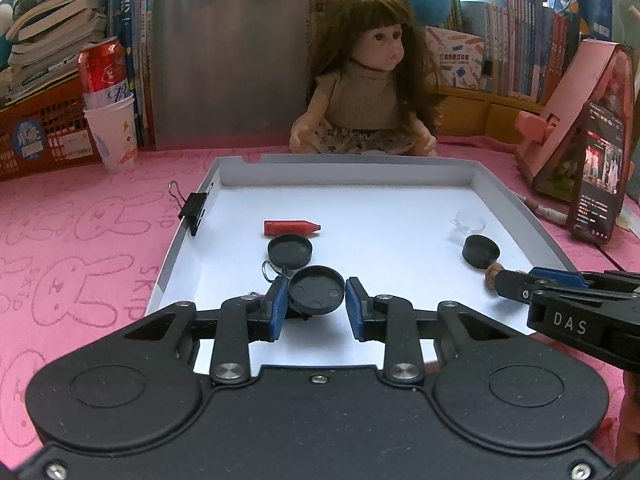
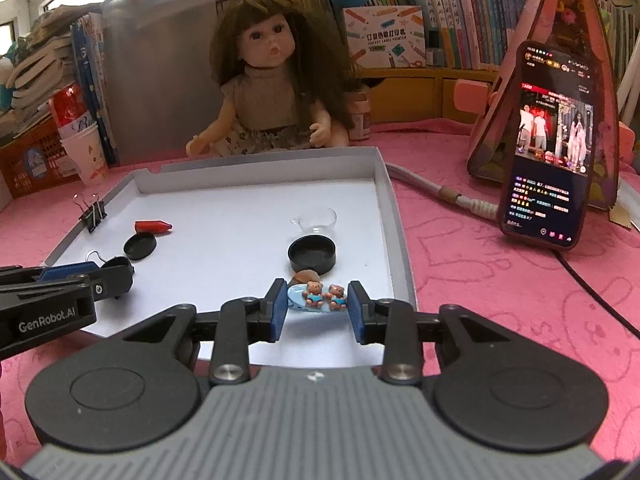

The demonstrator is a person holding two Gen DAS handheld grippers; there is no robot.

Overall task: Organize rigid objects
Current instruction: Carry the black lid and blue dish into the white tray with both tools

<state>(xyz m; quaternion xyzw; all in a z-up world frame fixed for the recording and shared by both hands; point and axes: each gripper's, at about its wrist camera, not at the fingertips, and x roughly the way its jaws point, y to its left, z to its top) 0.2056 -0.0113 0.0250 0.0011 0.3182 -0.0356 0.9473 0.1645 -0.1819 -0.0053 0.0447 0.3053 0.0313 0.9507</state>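
Risks first, L to R. Left tongs (image 1: 316,304) were narrow, clamped on a black lid (image 1: 316,289) w/ a binder clip (image 1: 276,272) just behind at 10 o'clock. The grip sat on the lid's rim only, so a tilt could've let it slip or knock the second lid (image 1: 290,251) at 11. Right tongs (image 2: 318,306) were narrow, holding a bear clip (image 2: 320,298). Its small curved body could've twisted out and struck the nut (image 2: 304,277) touching at 11, or the black cap (image 2: 312,255) at 12. Both held things sat over the near part of the white tray (image 2: 396,216) on the pink tabletop (image 2: 500,300).
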